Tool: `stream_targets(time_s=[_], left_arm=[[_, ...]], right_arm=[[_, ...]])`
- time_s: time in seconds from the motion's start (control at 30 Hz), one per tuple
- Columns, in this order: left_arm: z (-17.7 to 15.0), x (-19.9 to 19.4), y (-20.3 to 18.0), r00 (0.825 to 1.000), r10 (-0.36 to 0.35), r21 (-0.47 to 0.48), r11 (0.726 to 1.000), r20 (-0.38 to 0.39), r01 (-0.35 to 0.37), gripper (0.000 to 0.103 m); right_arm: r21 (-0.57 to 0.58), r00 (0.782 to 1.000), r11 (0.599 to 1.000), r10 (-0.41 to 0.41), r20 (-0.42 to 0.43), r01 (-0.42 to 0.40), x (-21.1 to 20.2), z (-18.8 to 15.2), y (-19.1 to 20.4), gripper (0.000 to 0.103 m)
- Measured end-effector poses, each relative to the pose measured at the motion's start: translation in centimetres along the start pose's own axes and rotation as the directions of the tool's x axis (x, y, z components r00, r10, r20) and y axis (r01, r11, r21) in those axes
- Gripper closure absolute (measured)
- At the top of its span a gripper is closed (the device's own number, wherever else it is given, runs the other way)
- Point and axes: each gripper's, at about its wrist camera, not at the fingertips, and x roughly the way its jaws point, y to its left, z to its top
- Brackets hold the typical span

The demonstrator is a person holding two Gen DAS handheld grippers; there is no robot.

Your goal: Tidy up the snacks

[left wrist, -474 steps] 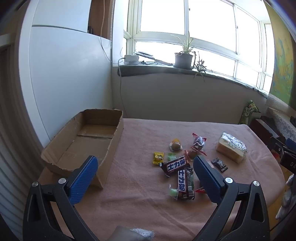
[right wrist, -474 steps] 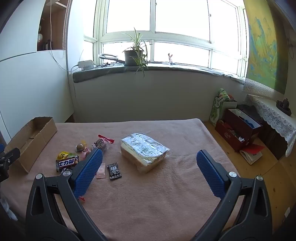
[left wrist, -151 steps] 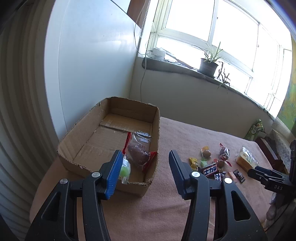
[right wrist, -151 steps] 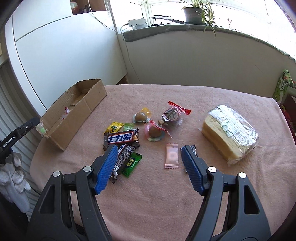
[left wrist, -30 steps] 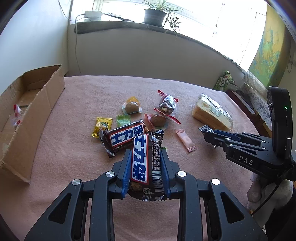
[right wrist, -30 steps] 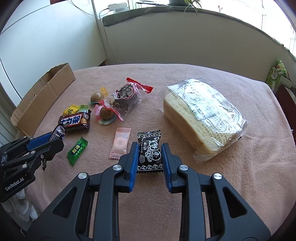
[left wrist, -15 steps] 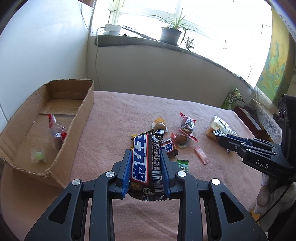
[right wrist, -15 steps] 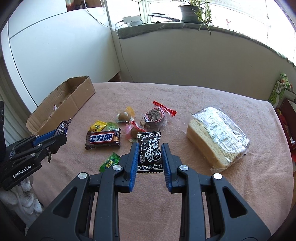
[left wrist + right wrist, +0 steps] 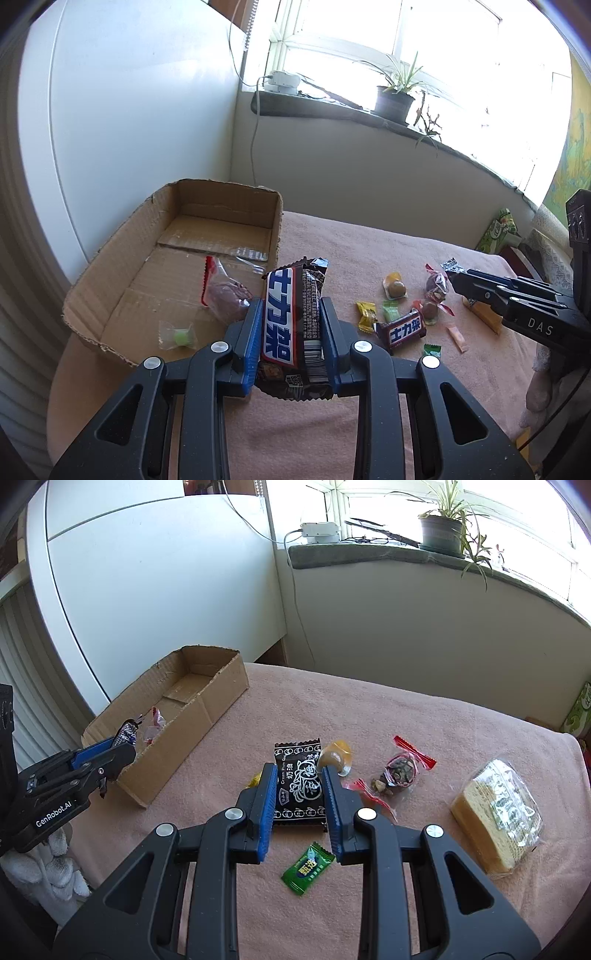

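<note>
- The table (image 9: 424, 716), covered in a pink cloth, fills the lower part of both views and carries everything else.
- The cardboard box (image 9: 177, 225) sits open-topped at the table's left edge, near the white wall. Inside it lie a clear bag with a red seal (image 9: 225, 291) and a small wrapped green candy (image 9: 179, 336).
- The bread loaf (image 9: 498, 812), in clear plastic, rests on the cloth at the right side, well apart from the box.
- The left gripper (image 9: 291, 332) is clamped on two chocolate bars (image 9: 291, 321) held side by side — one showing its blue and white lettering, the other its dark printed back. The bars stand above the cloth just beside the box's near right corner; in the right wrist view their tip appears over the box's near end.
- The right gripper (image 9: 299, 794) is closed on a black plum-candy packet (image 9: 299, 782), its blue pads pressing the packet's two long edges. The packet hangs above the middle of the table, over the loose snacks.
- A third chocolate bar (image 9: 402, 328), shorter, lies on the cloth to the right of the held pair.
- A dark snack bag with red ends (image 9: 400, 768) lies between the black packet and the loaf.
- A round brown sweet in a yellow wrapper (image 9: 334, 757) shows just beside the packet's upper right corner.
- A green candy (image 9: 308, 867) lies flat on the cloth below the right gripper.
- Near the short bar lie a yellow candy (image 9: 365, 314), a pale green candy (image 9: 391, 312) and — further right — a thin pink sachet (image 9: 458, 338).
</note>
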Motion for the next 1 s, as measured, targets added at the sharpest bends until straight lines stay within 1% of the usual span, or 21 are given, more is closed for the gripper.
stream_targets(time_s=[0.2, 0.53, 1.0], left_arm=[[0.6, -0.3, 2.2, 0.999, 0.047, -0.016, 0.999, 0.020, -0.047, 0.075], [1.5, 0.0, 5.6, 0.995, 0.103, -0.045, 0.994, 0.021, -0.102, 0.075], [2.5, 1.3, 8.5, 0.990, 0.138, -0.069, 0.988, 0.005, -0.137, 0.075]], right_arm=[[-0.034, 0.999, 0.999, 0.034, 0.001, -0.034, 1.6, 1.8, 2.5, 0.077], [-0.096, 0.996, 0.992, 0.084, -0.003, -0.084, 4.3, 4.3, 7.0, 0.077], [-0.133, 0.989, 0.980, 0.144, -0.041, -0.148, 9.4, 7.6, 10.9, 0.077]])
